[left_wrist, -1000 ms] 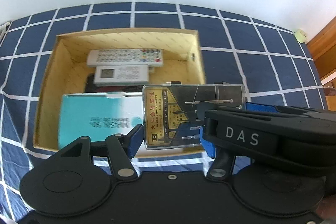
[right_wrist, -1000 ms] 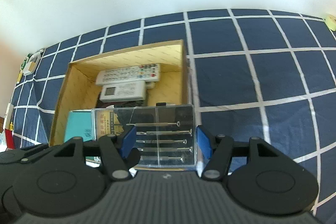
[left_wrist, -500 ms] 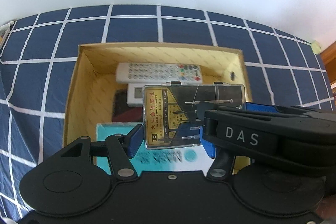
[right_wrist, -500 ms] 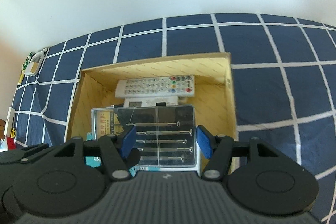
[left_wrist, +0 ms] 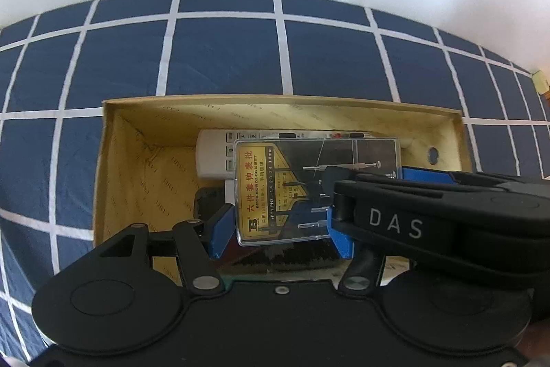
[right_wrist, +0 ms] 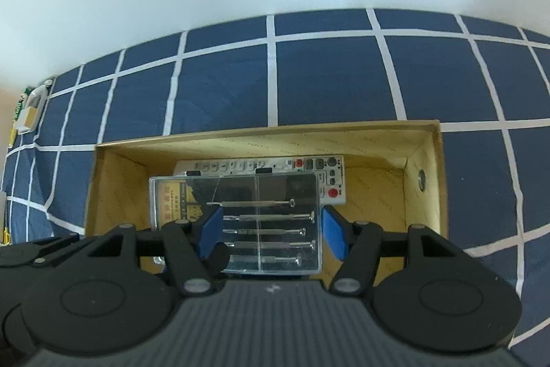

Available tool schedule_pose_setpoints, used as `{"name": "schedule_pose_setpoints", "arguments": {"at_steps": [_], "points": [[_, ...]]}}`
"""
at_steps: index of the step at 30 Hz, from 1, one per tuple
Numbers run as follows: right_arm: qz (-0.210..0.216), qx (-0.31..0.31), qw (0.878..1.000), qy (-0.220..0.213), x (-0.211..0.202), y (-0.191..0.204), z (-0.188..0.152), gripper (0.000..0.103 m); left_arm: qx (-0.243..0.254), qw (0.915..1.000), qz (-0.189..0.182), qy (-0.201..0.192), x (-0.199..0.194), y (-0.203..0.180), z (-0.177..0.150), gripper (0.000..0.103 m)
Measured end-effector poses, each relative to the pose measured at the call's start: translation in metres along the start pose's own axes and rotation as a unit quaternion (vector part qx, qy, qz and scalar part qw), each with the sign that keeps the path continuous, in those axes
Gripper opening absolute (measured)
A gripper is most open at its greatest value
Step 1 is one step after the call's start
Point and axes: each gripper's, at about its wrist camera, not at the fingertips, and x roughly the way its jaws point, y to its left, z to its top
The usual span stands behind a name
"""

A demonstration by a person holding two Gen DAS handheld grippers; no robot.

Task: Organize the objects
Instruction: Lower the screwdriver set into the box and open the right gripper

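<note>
Navy white-gridded cloth (left_wrist: 223,57) covered tabletop under open yellow-lined cardboard box (left_wrist: 137,167). We held clear plastic screwdriver case with yellow label (left_wrist: 275,191) above box interior, over white remote control (right_wrist: 330,174) lying by far wall. Our left gripper (left_wrist: 278,229) jaws clamped on case's sides; our right gripper (right_wrist: 271,231) jaws likewise clamped on same case, blue pads (right_wrist: 209,229) touching its edges.

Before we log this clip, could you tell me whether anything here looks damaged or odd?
The clear screwdriver case shows a thin crack-like line across its lid near the top. Both the left gripper and right gripper grip it above the cardboard box. Nothing else stands out.
</note>
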Motion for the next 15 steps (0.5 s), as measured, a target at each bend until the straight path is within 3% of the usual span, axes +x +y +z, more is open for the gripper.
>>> {"name": "schedule_pose_setpoints", "arguments": {"at_steps": [15], "points": [[-0.001,0.012,1.0,0.029,0.044,-0.001,0.021,0.062,0.002,0.9995,-0.003,0.031,0.035,0.014,0.023,0.057]]}}
